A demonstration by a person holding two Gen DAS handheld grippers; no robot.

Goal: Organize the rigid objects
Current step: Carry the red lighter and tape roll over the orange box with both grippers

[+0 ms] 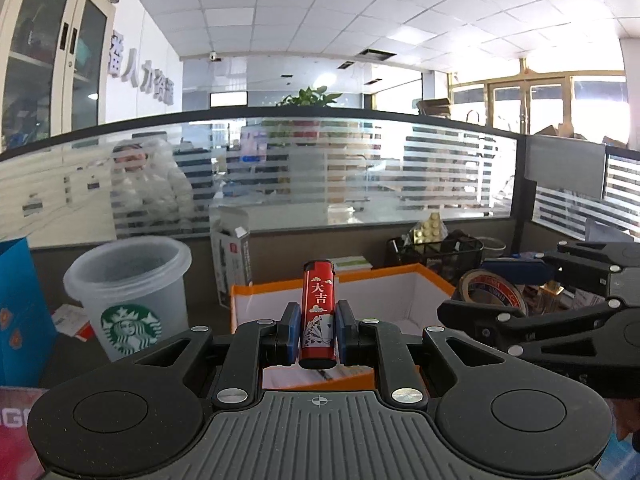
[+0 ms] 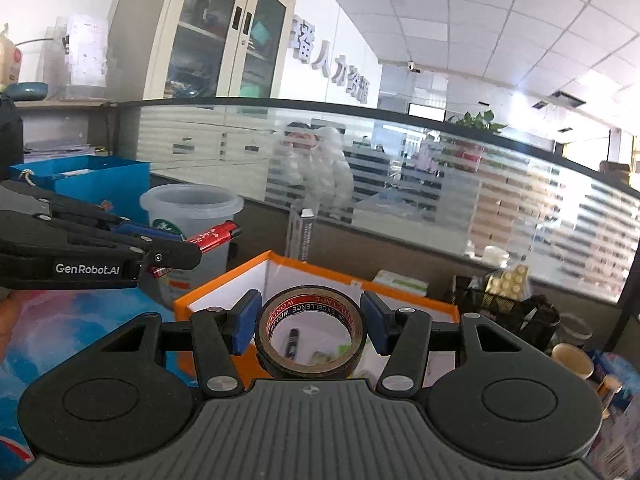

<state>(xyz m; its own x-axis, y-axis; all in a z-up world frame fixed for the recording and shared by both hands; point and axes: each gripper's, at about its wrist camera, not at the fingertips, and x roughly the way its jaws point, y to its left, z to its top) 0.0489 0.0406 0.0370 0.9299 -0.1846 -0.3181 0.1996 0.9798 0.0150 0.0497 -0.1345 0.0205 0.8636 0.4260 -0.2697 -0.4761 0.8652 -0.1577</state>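
Left gripper [image 1: 318,322]: jaws narrow, clamped on a red lighter [image 1: 318,312] that stands upright between the blue pads, cap end up. Right gripper [image 2: 310,326]: jaws about half spread, gripping a roll of black tape [image 2: 310,344] by its outer rim, hole facing the camera. Both grippers are held in the air side by side, over the near edge of an orange-rimmed white box [image 2: 224,288] on the desk. Through the tape's hole a small pen-like item and some small bits show on the box floor; can't tell what they are. Frosted Starbucks cup [image 1: 128,292] stands left of the box, blue paper bag [image 1: 20,312] further left, black mesh basket [image 1: 436,256] behind the box on the right.
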